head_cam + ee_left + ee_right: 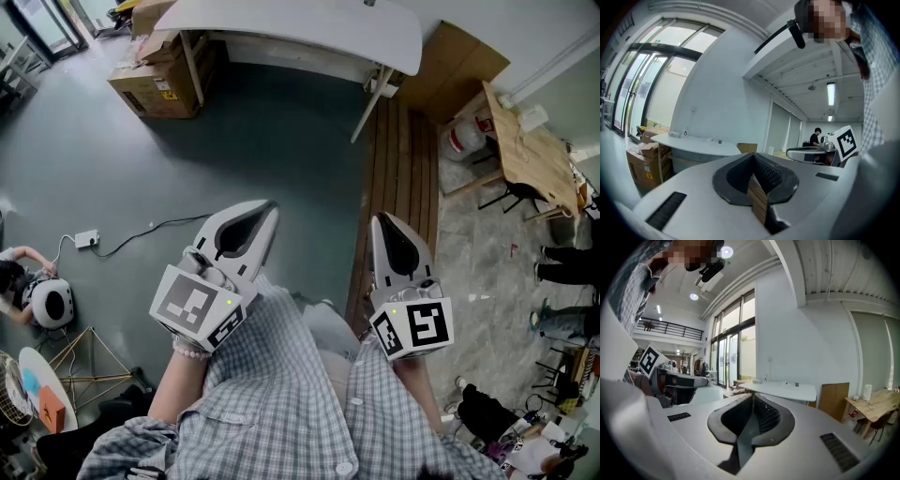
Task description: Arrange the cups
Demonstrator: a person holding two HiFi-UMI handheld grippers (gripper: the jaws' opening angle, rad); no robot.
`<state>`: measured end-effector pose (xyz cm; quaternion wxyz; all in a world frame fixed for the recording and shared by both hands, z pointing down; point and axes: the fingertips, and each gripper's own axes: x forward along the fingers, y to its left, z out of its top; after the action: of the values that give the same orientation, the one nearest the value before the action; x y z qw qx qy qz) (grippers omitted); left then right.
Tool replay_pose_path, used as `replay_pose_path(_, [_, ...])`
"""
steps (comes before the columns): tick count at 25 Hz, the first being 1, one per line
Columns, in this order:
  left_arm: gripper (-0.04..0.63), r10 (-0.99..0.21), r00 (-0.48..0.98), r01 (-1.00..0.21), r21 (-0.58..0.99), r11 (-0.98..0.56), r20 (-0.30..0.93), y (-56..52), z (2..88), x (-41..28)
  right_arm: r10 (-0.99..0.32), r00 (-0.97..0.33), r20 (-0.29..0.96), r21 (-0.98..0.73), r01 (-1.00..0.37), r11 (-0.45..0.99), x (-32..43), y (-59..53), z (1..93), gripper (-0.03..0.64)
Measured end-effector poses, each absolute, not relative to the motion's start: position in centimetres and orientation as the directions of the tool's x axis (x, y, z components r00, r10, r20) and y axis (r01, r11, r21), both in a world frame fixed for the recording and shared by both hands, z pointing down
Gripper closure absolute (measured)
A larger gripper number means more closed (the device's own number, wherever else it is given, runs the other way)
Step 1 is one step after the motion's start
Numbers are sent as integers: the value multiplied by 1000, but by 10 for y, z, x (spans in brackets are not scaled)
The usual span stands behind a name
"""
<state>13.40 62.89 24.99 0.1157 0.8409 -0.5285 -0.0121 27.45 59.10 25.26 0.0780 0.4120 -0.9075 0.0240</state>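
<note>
No cup can be made out in any view. Small items stand on the white curved table (693,144) (783,390), too small to tell what they are. In the head view I hold my left gripper (262,211) and right gripper (382,220) side by side at chest height over the floor, both pointing toward that table (281,23). The left gripper (753,154) has its jaws pressed together with nothing between them. The right gripper (752,394) is shut and empty as well.
Cardboard boxes (159,80) sit by the table's left end. Wooden boards (398,178) lie on the floor ahead at the right, with a wooden table (530,150) beyond. A power strip with a cable (86,239) lies at the left. People are at both sides.
</note>
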Motion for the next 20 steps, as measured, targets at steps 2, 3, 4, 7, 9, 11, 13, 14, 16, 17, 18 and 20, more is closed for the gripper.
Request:
replay_pose_path(2, [586,-890,444,-885,206,-418,101,628,250,134,-744,-648,160,20,-752,659,274,590,252,588])
replay_pose_path(3, [585,-889,446,-884,206,-419,101,628,250,135,-744,-648,160,20,-752,659,273,590,252,588])
replay_pose_path(4, [586,-889,447,-884,206,-421,102,628,250,135,-745,-648,160,21,-752,658,273,589,252,588])
replay_pose_path(7, [586,-888,449,-882,208,-422,102,627,252,133,-747,-645,162,23,-754,656,272,589,254,588])
replay_pose_path(9, [584,-887,450,-881,211,-423,101,627,252,131,-747,-644,165,23,-755,656,270,590,254,588])
replay_pose_path(11, [586,-885,454,-879,212,-427,98,627,251,130,-747,-644,167,25,-754,656,268,590,254,588])
replay_pose_path(13, [586,-882,462,-875,212,-435,95,627,250,129,-749,-640,169,28,-757,653,266,590,253,588])
replay_pose_path(14, [586,-881,465,-874,211,-438,94,627,250,128,-752,-638,169,29,-759,651,265,591,252,588])
replay_pose_path(16, [586,-879,468,-871,212,-442,90,628,250,126,-755,-634,165,30,-762,647,263,593,251,588])
replay_pose_path(17, [586,-878,470,-870,213,-445,87,629,250,126,-757,-633,164,29,-764,645,263,595,251,588])
replay_pose_path(18, [586,-877,473,-869,213,-447,84,629,250,125,-758,-631,162,25,-766,643,262,596,251,588])
replay_pose_path(20, [585,-875,477,-867,209,-453,82,630,249,124,-762,-628,158,10,-771,637,262,596,252,588])
